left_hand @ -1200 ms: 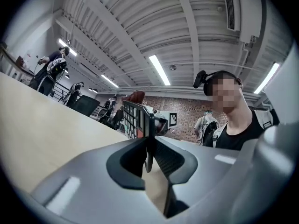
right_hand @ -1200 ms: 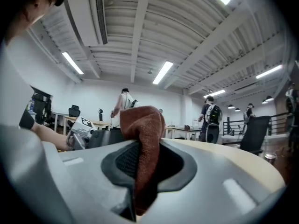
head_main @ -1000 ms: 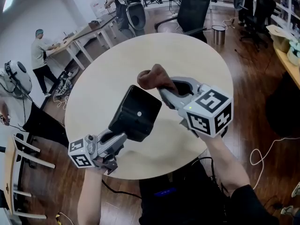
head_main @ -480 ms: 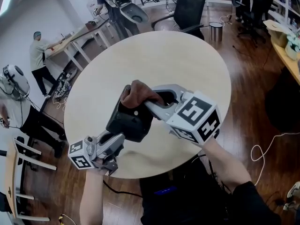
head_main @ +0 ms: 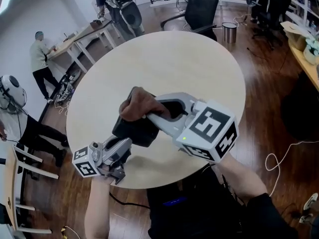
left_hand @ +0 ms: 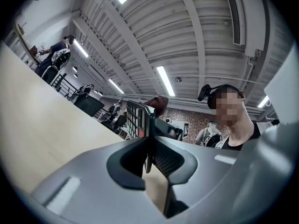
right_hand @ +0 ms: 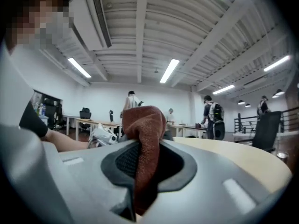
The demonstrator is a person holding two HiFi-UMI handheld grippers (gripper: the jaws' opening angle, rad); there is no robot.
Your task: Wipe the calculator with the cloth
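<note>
Round table (head_main: 194, 63), nubby brown cloth (head_main: 138, 103)

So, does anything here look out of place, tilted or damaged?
Nothing stands out. The calculator is held tilted above the table by the left gripper, and the right gripper holds the bunched cloth at its top edge. No damage or spill shows.
</note>
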